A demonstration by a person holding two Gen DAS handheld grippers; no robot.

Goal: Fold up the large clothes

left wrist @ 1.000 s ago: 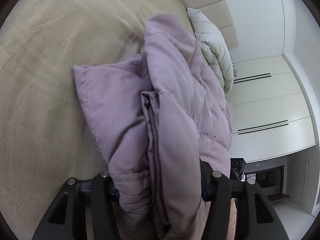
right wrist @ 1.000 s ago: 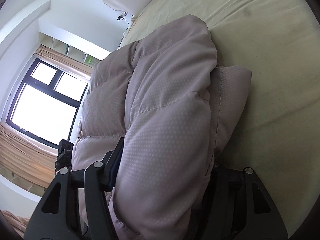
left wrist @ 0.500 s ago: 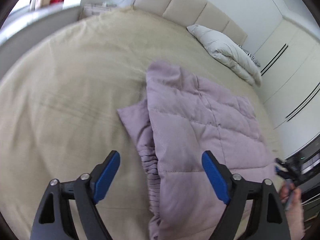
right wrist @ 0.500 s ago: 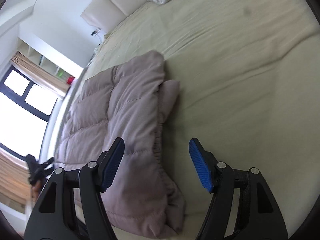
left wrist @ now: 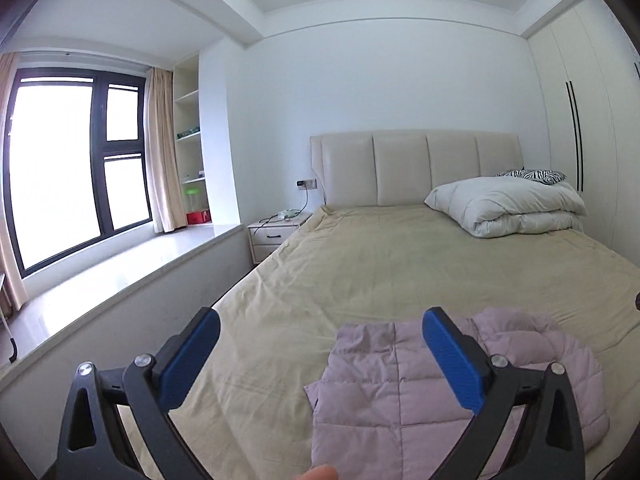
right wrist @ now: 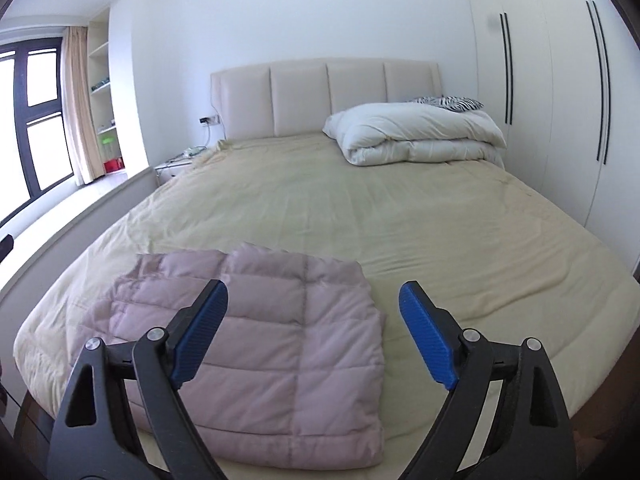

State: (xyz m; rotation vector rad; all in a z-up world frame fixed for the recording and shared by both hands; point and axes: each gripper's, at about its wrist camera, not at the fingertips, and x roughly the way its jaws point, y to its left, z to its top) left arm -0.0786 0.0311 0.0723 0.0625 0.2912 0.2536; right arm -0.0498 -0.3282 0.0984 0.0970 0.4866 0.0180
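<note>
A lilac quilted puffer jacket (right wrist: 280, 344) lies folded into a flat rectangle on the near end of the bed (right wrist: 360, 208). It also shows in the left wrist view (left wrist: 384, 392) at the lower right. My left gripper (left wrist: 320, 354) is open and empty, held above and back from the jacket's left edge. My right gripper (right wrist: 314, 328) is open and empty, held above the jacket's right side without touching it.
A folded white duvet (right wrist: 420, 136) and a zebra-print pillow (right wrist: 448, 102) lie at the headboard. A wardrobe (right wrist: 560, 80) stands along the right. A window ledge (left wrist: 100, 280), a nightstand (left wrist: 276, 234) and a window (left wrist: 60, 168) are on the left.
Both grippers let go of the jacket, opened, and pulled back and up from the bed. The jacket now lies folded flat.
</note>
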